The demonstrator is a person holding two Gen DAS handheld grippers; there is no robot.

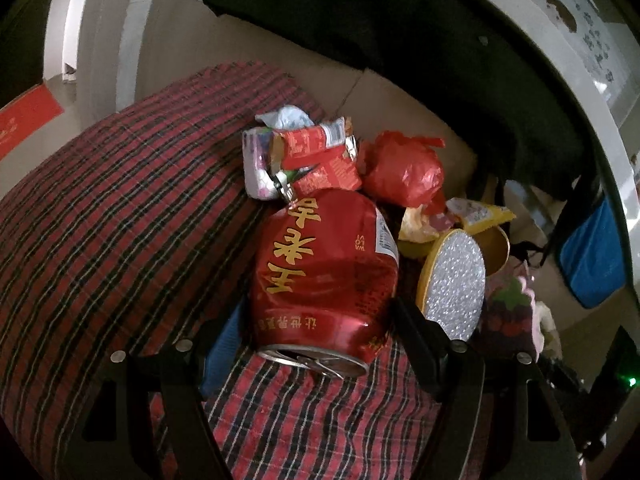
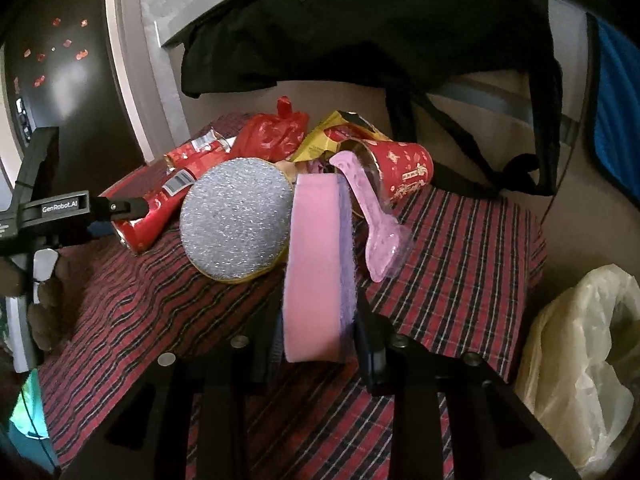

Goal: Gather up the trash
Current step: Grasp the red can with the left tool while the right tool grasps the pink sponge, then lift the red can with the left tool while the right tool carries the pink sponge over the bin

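A crushed red drink can (image 1: 324, 272) lies on the red plaid cloth (image 1: 120, 200), and my left gripper (image 1: 320, 320) is shut on its sides. The right wrist view shows the same can (image 2: 140, 224) at the left, with a left finger against it. My right gripper (image 2: 318, 320) is shut on a pink sponge (image 2: 316, 272) with a purple scrub face, standing on edge. Behind both lies a heap: a round silver scouring pad (image 2: 236, 220), a red plastic bag (image 2: 272, 136), a red paper cup (image 2: 404, 168), a wrapped pink spoon (image 2: 376, 232) and red snack wrappers (image 1: 316, 152).
A black bag (image 2: 360, 40) hangs over the back of the cloth-covered surface. A pale translucent plastic bag (image 2: 584, 360) stands open off the right edge. A yellow wrapper (image 1: 476, 216) lies among the heap. Blue fabric (image 1: 592, 256) hangs at the far right.
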